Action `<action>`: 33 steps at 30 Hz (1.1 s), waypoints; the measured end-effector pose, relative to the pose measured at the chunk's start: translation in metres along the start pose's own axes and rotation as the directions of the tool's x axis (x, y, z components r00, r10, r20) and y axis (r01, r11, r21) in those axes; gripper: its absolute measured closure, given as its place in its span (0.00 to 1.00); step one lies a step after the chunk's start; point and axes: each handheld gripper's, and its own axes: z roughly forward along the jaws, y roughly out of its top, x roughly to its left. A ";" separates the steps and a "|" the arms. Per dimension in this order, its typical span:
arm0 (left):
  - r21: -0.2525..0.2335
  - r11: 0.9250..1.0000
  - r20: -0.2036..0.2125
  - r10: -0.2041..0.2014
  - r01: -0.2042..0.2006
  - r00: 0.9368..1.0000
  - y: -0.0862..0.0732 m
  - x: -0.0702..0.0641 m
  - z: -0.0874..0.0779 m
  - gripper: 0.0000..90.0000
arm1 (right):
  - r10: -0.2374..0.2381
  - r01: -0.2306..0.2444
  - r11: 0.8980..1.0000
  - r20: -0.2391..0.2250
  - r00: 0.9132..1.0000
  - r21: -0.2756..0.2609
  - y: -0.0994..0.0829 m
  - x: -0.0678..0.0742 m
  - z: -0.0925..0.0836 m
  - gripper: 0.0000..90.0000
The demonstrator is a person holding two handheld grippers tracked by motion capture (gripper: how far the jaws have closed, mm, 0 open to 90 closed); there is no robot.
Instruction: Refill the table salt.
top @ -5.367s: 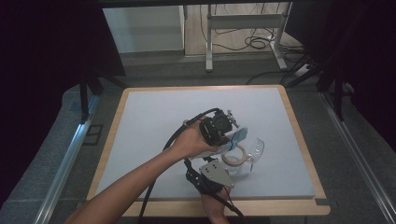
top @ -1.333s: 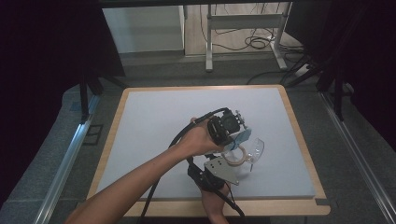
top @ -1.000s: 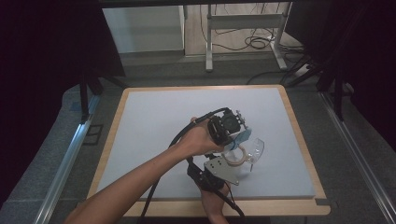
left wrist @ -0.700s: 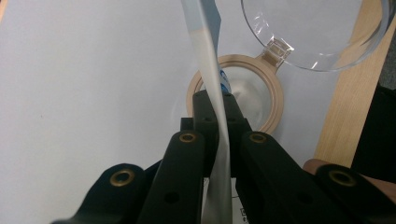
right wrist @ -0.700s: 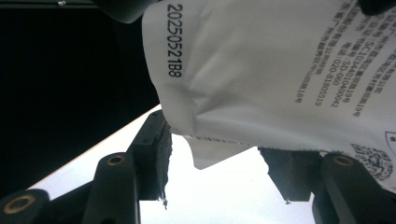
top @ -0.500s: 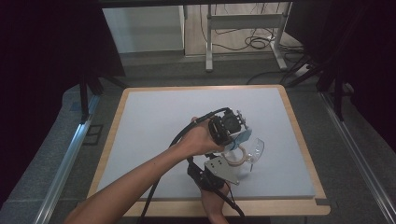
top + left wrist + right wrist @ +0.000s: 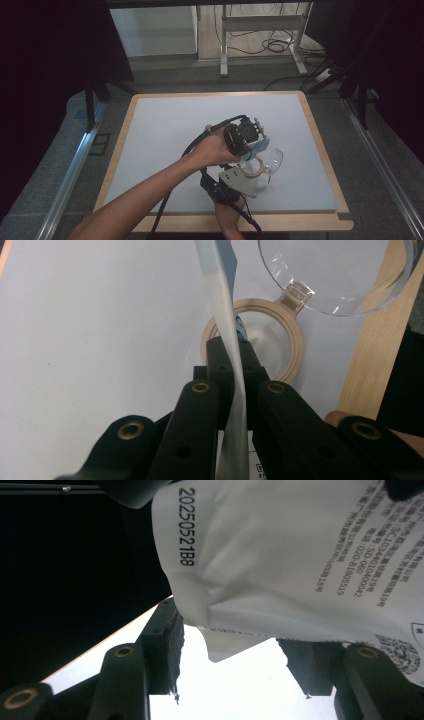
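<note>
A white packet (image 7: 300, 565) with black print and a blue edge.
The left gripper (image 7: 235, 360) pinches it; the right gripper (image 7: 227, 650) gapes wide just under it.

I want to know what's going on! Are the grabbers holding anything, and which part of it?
The left gripper pinches a white packet at its flat lower edge. The right gripper is open, with nothing clamped.

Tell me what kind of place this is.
Probably a lab or recording setup rather than a home: a wood-framed work table with a plain grey mat, black curtains around it, and loose cables on the floor by a metal stand.
</note>
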 end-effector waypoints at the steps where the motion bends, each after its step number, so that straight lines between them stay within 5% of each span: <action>1: 0.000 1.000 -0.001 -0.001 0.001 1.000 0.000 0.000 0.000 0.99 | 0.000 0.000 1.000 0.000 1.000 0.000 0.000 0.000 0.000 0.50; 33: 0.019 1.000 -0.002 0.009 -0.009 1.000 0.003 -0.001 0.003 0.99 | 0.018 -0.018 1.000 0.004 1.000 -0.011 -0.001 0.000 0.000 0.50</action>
